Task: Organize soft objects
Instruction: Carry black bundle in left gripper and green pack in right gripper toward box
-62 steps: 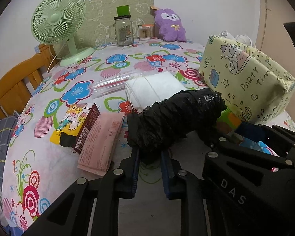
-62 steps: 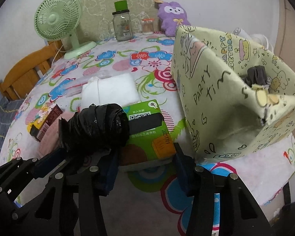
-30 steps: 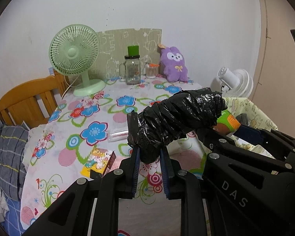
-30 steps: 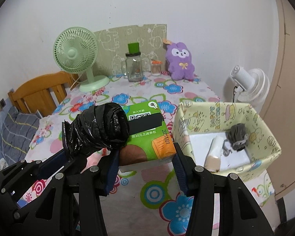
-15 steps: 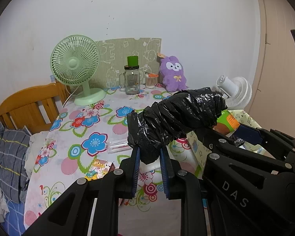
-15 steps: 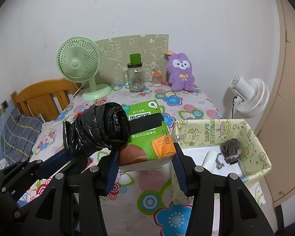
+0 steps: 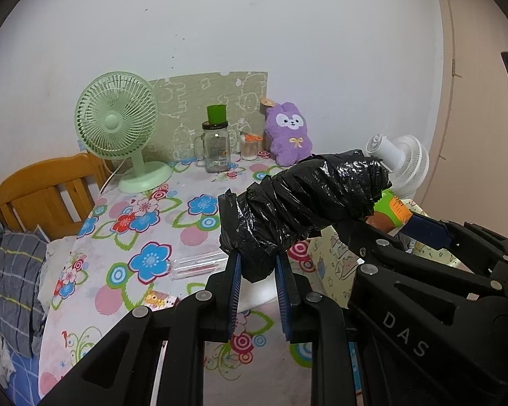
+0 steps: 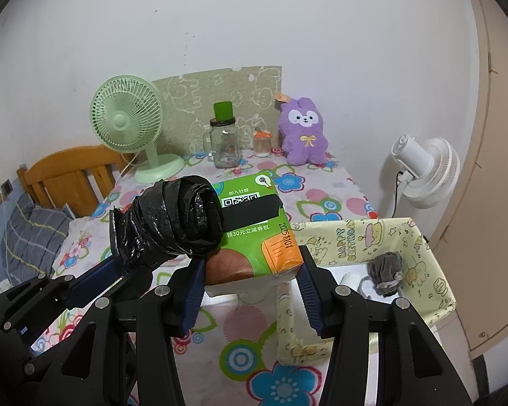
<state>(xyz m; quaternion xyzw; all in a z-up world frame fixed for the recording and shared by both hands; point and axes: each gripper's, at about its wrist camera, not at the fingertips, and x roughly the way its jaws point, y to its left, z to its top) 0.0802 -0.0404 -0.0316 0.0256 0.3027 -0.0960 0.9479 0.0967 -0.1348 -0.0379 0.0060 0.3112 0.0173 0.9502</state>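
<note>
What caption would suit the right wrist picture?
Right gripper lifts a green tissue pack beside the left-held black bag roll, above the yellow box.

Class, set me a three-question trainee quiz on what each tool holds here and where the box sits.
1. True or false: the left tool is shut on the black bag roll.
2. What does the right tool hold?
A. purple plush
B. green tissue pack
C. glass jar
3. The yellow box sits at the table's ____ edge.

Key: 1 true; 2 B; 3 right.
</note>
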